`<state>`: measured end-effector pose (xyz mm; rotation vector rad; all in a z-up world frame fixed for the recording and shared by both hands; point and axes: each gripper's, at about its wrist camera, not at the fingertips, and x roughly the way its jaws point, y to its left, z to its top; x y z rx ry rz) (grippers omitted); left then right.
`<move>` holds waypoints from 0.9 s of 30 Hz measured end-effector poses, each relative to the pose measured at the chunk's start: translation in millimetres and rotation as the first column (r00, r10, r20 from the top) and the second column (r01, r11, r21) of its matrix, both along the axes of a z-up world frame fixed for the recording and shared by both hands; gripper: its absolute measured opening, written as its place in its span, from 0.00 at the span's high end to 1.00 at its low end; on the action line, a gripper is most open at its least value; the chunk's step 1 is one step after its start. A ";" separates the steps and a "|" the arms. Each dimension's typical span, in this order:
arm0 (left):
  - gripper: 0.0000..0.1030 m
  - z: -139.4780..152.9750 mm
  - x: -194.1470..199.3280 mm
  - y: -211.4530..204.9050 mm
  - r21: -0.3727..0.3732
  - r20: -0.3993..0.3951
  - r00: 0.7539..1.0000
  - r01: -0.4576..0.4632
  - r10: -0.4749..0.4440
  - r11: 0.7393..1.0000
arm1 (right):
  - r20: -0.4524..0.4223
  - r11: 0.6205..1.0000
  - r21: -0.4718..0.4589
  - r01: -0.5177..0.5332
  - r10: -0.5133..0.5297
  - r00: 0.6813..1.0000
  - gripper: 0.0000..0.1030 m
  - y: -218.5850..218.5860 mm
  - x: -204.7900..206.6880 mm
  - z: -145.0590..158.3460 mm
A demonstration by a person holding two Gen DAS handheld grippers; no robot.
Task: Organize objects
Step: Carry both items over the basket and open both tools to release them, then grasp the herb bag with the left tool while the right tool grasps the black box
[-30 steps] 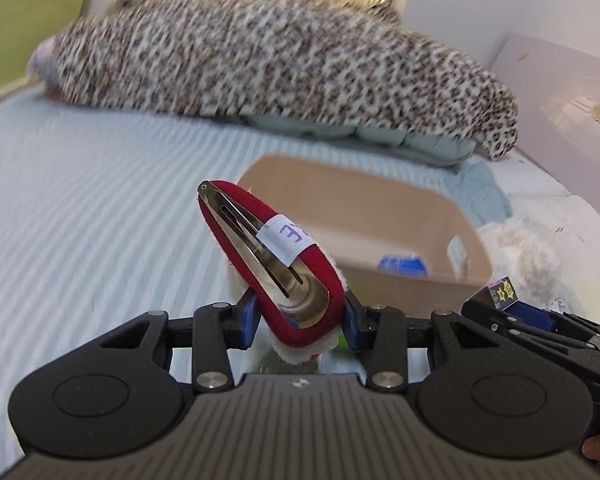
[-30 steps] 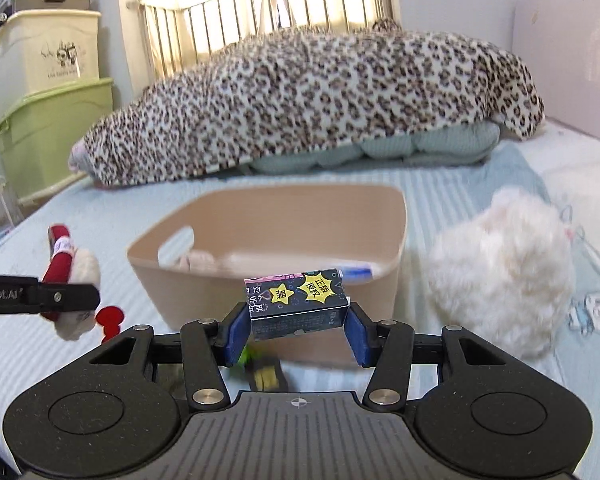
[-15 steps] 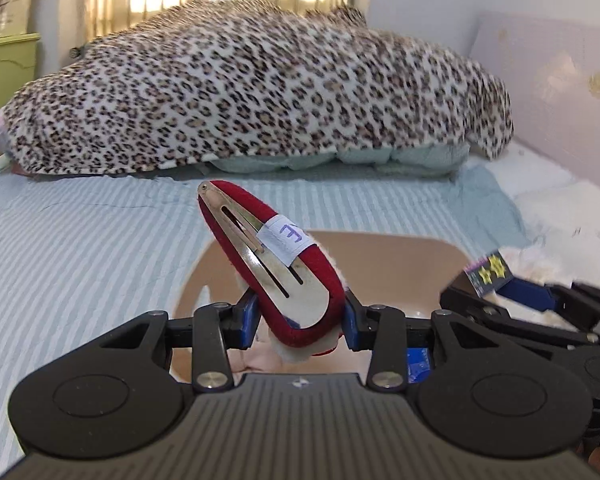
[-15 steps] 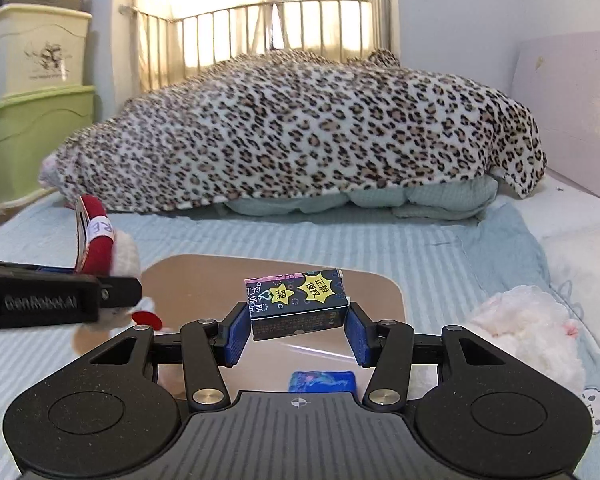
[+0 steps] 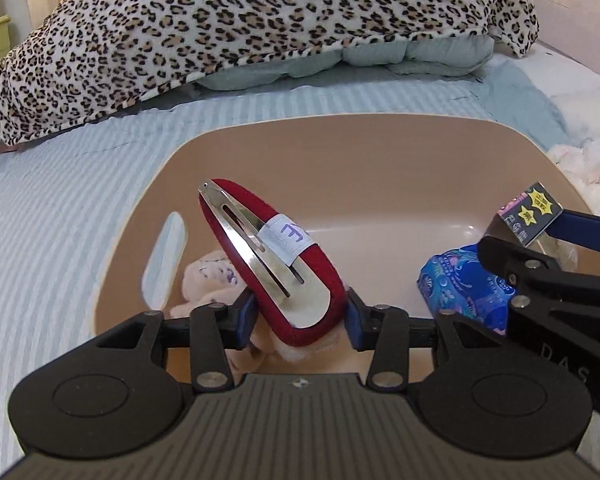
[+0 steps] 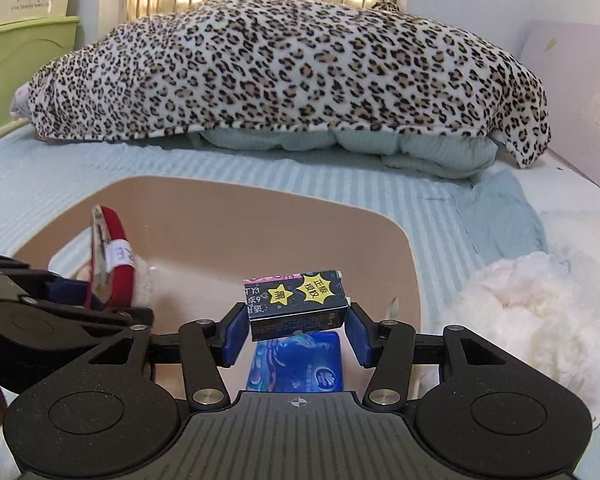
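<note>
My left gripper (image 5: pixel 300 314) is shut on a red hair clip (image 5: pixel 276 256) with a metal snap, a white label and white fluff, held over the left part of a tan plastic bin (image 5: pixel 340 132). My right gripper (image 6: pixel 298 326) is shut on a small dark box (image 6: pixel 298 304) with yellow stars, held over the bin's (image 6: pixel 204 192) right part. The box also shows in the left wrist view (image 5: pixel 528 214). The clip also shows in the right wrist view (image 6: pixel 114 260). A blue packet (image 6: pixel 298 368) and a pale pink plush (image 5: pixel 208 276) lie inside the bin.
The bin sits on a blue striped bed sheet (image 5: pixel 60 208). A leopard-print blanket (image 6: pixel 292 68) over grey-green bedding fills the back. A white fluffy toy (image 6: pixel 528 320) lies right of the bin. Green storage boxes (image 6: pixel 24 56) stand at the far left.
Both grippers have moved forward and tilted down, from beside the bin to above its inside. Each keeps its hold on its object.
</note>
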<state>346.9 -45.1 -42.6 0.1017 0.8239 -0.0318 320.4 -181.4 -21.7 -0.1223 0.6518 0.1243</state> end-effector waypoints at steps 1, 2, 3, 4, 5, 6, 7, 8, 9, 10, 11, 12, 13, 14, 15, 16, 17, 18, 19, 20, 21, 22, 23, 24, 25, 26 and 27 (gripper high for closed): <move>0.47 3.8 -2.2 3.0 -0.004 0.006 1.000 -0.005 0.005 1.000 | 0.008 1.000 0.006 0.004 -0.004 1.000 0.42 -1.2 -1.1 0.3; 0.39 8.1 -4.4 5.6 -0.005 0.014 1.000 -0.013 0.013 1.000 | 0.018 1.000 0.016 0.012 -0.012 1.000 0.37 -3.1 -3.5 2.1; 0.34 14.3 -7.7 8.5 -0.009 0.029 0.999 -0.020 0.020 1.000 | 0.023 1.000 0.028 0.015 -0.016 1.000 0.32 -4.7 -5.5 4.3; 0.27 20.7 -11.6 11.4 -0.019 0.045 0.999 -0.023 0.024 1.000 | 0.029 0.999 0.042 0.016 -0.017 0.999 0.29 -6.6 -7.9 6.2; 0.24 28.0 -14.4 13.7 -0.031 0.058 0.998 -0.024 0.025 0.999 | 0.037 0.998 0.056 0.016 -0.019 0.999 0.24 -8.3 -11.4 9.0; 0.22 34.7 -18.0 15.8 -0.040 0.067 0.997 -0.022 0.024 0.999 | 0.046 0.998 0.064 0.017 -0.020 0.999 0.21 -9.3 -15.3 11.6; 0.20 40.7 -22.0 17.9 -0.042 0.074 0.997 -0.022 0.025 0.999 | 0.054 0.997 0.070 0.017 -0.021 0.998 0.19 -10.1 -18.4 14.9; 0.16 46.2 -26.0 19.8 -0.039 0.083 0.996 -0.025 0.028 0.999 | 0.062 0.997 0.074 0.016 -0.021 0.998 0.15 -10.6 -22.6 18.4; 0.12 51.3 -29.6 21.6 -0.035 0.094 0.995 -0.029 0.032 0.999 | 0.072 0.997 0.078 0.013 -0.019 0.997 0.10 -11.1 -27.4 22.1; 0.10 55.5 -33.8 24.3 -0.033 0.104 0.994 -0.032 0.035 0.999 | 0.081 0.997 0.080 0.012 -0.018 0.997 0.07 -11.6 -31.3 25.4; 0.09 59.0 -38.0 26.9 -0.030 0.111 0.993 -0.036 0.039 0.999 | 0.093 0.997 0.081 0.009 -0.016 0.996 0.03 -12.4 -36.4 29.4; 0.09 61.5 -42.5 28.7 -0.026 0.115 0.992 -0.039 0.042 0.999 | 0.102 0.997 0.079 0.008 -0.016 0.995 0.00 -12.2 -41.1 31.9; 0.09 63.0 -46.5 30.9 -0.021 0.114 0.993 -0.039 0.041 0.999 | 0.108 0.997 0.077 0.006 -0.014 0.994 0.00 -12.7 -45.7 33.8; 0.08 63.6 -50.5 32.9 -0.016 0.112 0.993 -0.040 0.041 0.999 | 0.109 0.997 0.076 0.002 -0.010 0.994 0.00 -13.1 -49.9 35.5; 0.07 63.5 -55.0 35.5 -0.013 0.111 0.993 -0.044 0.045 0.999 | 0.105 0.997 0.075 -0.004 -0.004 0.994 0.00 -13.3 -53.2 36.0; 0.06 62.8 -59.7 38.0 -0.012 0.112 0.993 -0.048 0.049 0.999 | 0.100 0.997 0.073 -0.009 0.002 0.995 0.00 -13.8 -55.8 35.9; 0.06 61.5 -64.6 40.5 -0.012 0.110 0.993 -0.051 0.052 0.999 | 0.095 0.998 0.069 -0.015 0.008 0.995 0.00 -13.5 -59.7 35.2; 0.06 59.8 -69.4 42.8 -0.010 0.105 0.993 -0.049 0.050 0.999 | 0.091 0.998 0.064 -0.019 0.013 0.996 0.00 -13.5 -63.1 34.3; 0.06 57.8 -73.2 44.9 -0.007 0.099 0.994 -0.046 0.047 0.999 | 0.089 0.998 0.060 -0.024 0.019 0.996 0.00 -13.3 -66.8 33.4; 0.06 55.5 -77.2 46.7 -0.004 0.092 0.995 -0.045 0.046 0.999 | 0.085 0.998 0.056 -0.029 0.024 0.996 0.00 -13.2 -70.5 32.3; 0.06 52.9 -81.7 48.9 -0.002 0.088 0.995 -0.045 0.045 0.999 | 0.083 0.998 0.054 -0.034 0.029 0.996 0.00 -13.5 -74.1 31.1; 0.06 50.5 -85.6 50.8 0.000 0.082 0.996 -0.042 0.042 0.999 | 0.081 0.998 0.053 -0.038 0.034 0.996 0.00 -13.6 -77.4 29.7; 0.06 48.4 -89.2 52.1 0.003 0.075 0.996 -0.037 0.037 0.999 | 0.074 0.998 0.050 -0.044 0.040 0.996 0.00 -13.5 -80.9 27.9; 0.06 46.1 -92.7 53.8 0.004 0.070 0.997 -0.031 0.031 1.000 | 0.069 0.998 0.046 -0.050 0.046 0.997 0.00 -13.3 -83.7 26.2; 0.06 43.9 -96.2 54.9 0.005 0.066 0.997 -0.027 0.026 1.000 | 0.064 0.998 0.042 -0.056 0.053 0.997 0.00 -13.0 -87.4 24.2; 0.06 41.4 -99.1 55.8 0.006 0.060 0.998 -0.022 0.022 1.000 | 0.060 0.997 0.036 -0.062 0.060 0.996 0.00 -12.4 -91.1 21.2; 0.06 38.6 -102.0 56.5 0.005 0.052 0.999 -0.016 0.016 1.000 | 0.055 0.997 0.030 -0.068 0.066 0.996 0.00 -11.9 -93.8 18.2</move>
